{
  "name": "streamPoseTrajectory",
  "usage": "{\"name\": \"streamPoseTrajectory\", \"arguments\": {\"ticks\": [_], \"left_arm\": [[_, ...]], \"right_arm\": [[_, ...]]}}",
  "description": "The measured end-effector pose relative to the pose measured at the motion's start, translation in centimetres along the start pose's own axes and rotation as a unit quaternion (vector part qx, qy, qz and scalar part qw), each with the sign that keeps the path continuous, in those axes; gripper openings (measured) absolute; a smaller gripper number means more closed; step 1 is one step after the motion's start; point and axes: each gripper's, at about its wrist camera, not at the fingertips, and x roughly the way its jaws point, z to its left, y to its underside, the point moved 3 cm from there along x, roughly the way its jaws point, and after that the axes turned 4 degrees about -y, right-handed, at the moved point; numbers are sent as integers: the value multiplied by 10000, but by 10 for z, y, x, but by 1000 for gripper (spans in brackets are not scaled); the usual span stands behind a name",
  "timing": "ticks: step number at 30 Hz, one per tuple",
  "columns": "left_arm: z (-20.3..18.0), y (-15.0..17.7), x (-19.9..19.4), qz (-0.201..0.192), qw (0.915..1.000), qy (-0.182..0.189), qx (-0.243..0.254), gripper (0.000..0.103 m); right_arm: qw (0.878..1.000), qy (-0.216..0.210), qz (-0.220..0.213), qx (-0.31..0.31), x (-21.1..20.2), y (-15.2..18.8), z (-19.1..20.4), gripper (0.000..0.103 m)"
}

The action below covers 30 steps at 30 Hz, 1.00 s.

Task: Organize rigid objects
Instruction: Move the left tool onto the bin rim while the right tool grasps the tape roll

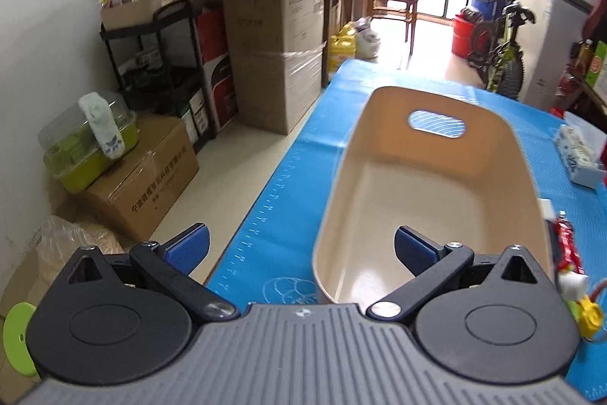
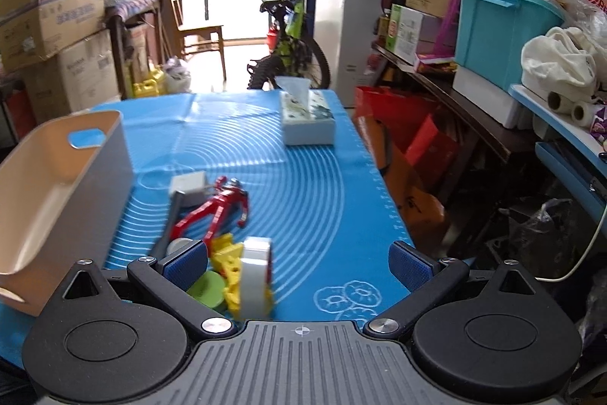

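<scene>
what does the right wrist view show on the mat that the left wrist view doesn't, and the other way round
Only the right wrist view shows the tape roll, the green disc, the grey charger block and the open right gripper above the mat.

Only the left wrist view shows the bin's bare inside floor, nothing in it, and the open left gripper at its near left rim.

Both show the beige bin, the blue mat, the tissue box, the red toy figure and the yellow toy pieces.
</scene>
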Motion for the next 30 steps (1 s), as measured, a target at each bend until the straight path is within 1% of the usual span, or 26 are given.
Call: {"name": "streamPoseTrajectory", "arguments": {"ticks": [4,6,7,8,9,10,13,15,16,19,21,22,25,28,30], "left_arm": [[-3,-7,21,78,9995,-72,284,102],[-4,-8,32,219,9989,-103,392,101],[-4,-8,37,288,9988,-78,386,96],[-4,-8,41,371,9986,-45,378,83],[-5,-7,46,468,9982,-18,378,80],[-6,-6,49,529,9978,-12,391,80],[-11,0,57,589,9970,-6,511,76],[-13,4,61,712,9958,74,570,67],[-14,5,65,780,9952,106,579,66],[-12,7,76,1083,9926,263,491,55],[-8,9,80,1258,9907,373,363,33],[-7,9,82,1303,9902,400,317,30],[-3,10,84,1340,9893,542,206,26],[-5,11,82,1324,9892,595,213,23],[-6,10,81,1296,9895,600,227,21]], "right_arm": [[9999,34,84,-139,14,3,-3,100],[9997,38,172,-173,22,4,-3,100],[9996,44,222,-182,27,5,-3,100],[9994,65,265,-199,31,5,-2,100],[9993,81,298,-214,35,6,-2,100],[9991,89,333,-227,39,6,-1,99],[9986,76,470,-235,51,7,0,97],[9982,24,553,-241,57,7,3,94],[9980,9,582,-257,60,7,5,94],[9974,-19,628,-338,66,6,12,91],[9970,-37,669,-392,69,4,16,87],[9967,-33,685,-426,71,4,18,86],[9960,0,740,-500,77,2,22,81],[9954,-37,873,-391,82,3,20,67],[9948,-75,975,-270,84,4,17,49]]}}
